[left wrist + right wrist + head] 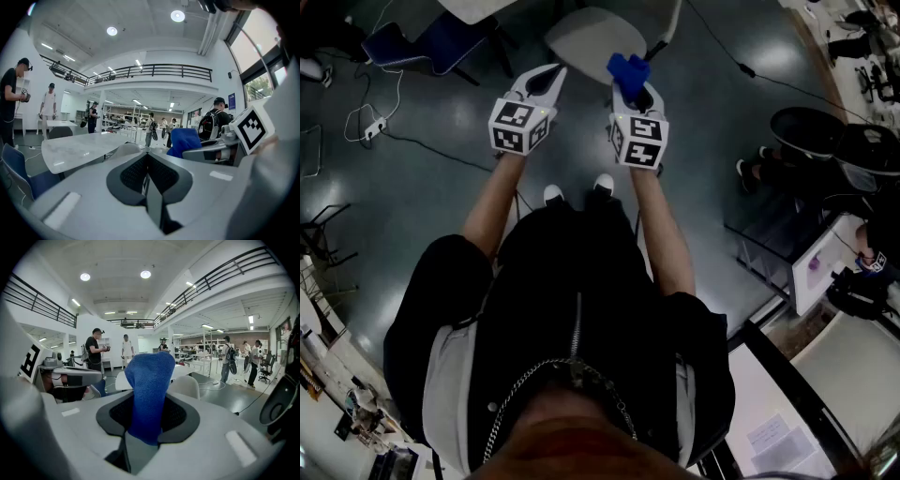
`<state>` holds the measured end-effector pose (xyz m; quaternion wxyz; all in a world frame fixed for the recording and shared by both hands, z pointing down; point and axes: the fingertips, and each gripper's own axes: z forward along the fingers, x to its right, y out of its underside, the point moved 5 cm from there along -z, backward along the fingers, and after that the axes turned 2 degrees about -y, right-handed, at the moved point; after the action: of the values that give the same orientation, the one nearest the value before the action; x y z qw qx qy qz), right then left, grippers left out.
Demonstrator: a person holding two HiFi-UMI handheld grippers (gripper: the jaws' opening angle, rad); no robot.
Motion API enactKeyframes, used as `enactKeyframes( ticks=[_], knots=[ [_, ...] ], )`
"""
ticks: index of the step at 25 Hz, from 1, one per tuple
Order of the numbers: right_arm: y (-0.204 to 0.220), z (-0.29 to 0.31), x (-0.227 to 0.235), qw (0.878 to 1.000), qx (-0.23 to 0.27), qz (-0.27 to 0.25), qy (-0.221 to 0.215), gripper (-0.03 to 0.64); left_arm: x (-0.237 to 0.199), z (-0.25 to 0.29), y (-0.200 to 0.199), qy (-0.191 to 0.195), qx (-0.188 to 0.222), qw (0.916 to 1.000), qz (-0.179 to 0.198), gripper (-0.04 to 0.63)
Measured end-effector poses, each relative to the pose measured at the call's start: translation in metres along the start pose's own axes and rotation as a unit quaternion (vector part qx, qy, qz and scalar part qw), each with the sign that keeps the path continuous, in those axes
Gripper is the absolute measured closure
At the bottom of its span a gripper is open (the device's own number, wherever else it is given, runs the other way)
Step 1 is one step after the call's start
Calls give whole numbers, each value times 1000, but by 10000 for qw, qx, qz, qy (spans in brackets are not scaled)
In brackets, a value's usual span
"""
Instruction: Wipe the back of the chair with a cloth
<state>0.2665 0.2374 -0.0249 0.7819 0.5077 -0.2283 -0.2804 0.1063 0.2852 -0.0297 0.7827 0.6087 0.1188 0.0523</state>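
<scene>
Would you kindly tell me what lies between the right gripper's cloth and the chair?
Nothing: in the head view the cloth, clamped in the right gripper, reaches the chair edge with no gap showing.

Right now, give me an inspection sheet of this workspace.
Surface: dark glossy floor.
Job's things: blue cloth; pale chair ahead of both tools.
Clutter: nothing seen.
Grippers: left tool shut with nothing in it; right tool shut on the cloth.
Cables: one cable runs to a power strip at left; a second cable at right.
Surroundings: blue chair, black chairs, people standing further off.
</scene>
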Motion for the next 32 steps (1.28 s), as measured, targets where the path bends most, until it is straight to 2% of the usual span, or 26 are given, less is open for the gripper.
enactKeyframes(
  ticks=[4, 10, 16, 23, 32],
  knots=[
    [3, 0, -26, 10000, 24, 29, 10, 482, -16, -23, 1, -36, 56, 10000, 8, 584],
    [2, -6, -55, 9991, 317, 269, 96, 480, -34, -55, 5, 76, 96, 9999, 45, 584],
    [6, 6, -72, 9990, 226, 302, 227, 479, -55, -62, 6, 151, 114, 9997, 144, 584],
    [7, 37, -65, 9984, 146, 513, 204, 477, -79, -33, 4, 312, 25, 9994, 151, 584],
    [-12, 127, -26, 9964, 112, 709, 440, 477, -141, 45, -9, 490, -138, 9984, 243, 584]
  ],
)
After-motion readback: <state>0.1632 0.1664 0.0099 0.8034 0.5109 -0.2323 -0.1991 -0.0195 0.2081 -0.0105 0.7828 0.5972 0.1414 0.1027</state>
